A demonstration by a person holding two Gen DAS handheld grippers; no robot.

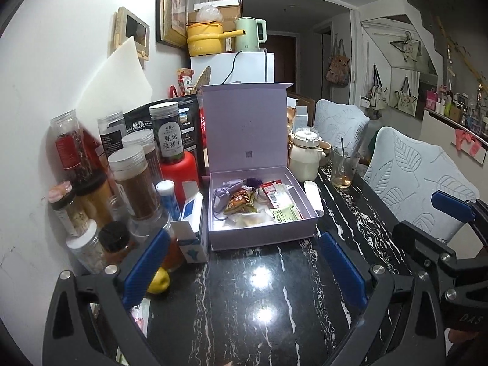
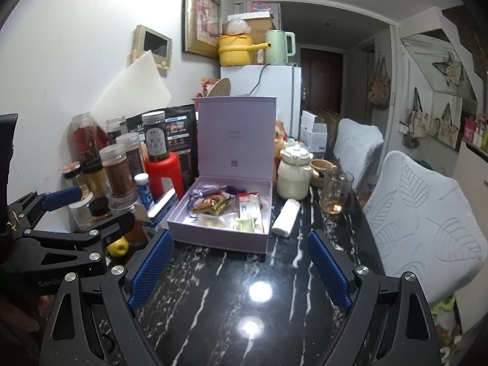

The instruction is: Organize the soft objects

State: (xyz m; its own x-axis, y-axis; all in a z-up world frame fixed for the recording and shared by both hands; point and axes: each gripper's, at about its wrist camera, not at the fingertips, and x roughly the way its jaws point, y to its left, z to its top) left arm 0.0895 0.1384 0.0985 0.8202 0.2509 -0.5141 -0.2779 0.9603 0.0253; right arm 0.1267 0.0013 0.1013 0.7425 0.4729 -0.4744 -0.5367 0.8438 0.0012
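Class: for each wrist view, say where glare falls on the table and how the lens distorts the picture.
Left wrist view: two bright lamp reflections on the glossy black marble table before the lavender box; fisheye bends the walls, corners black. Right wrist view: two glare spots on the table too, same curved edges.

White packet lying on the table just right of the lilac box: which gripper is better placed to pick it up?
Probably the right gripper. Its jaws are open and empty, and the white packet lies just ahead between its fingers' lines. The left gripper, also open, faces the lilac box instead.
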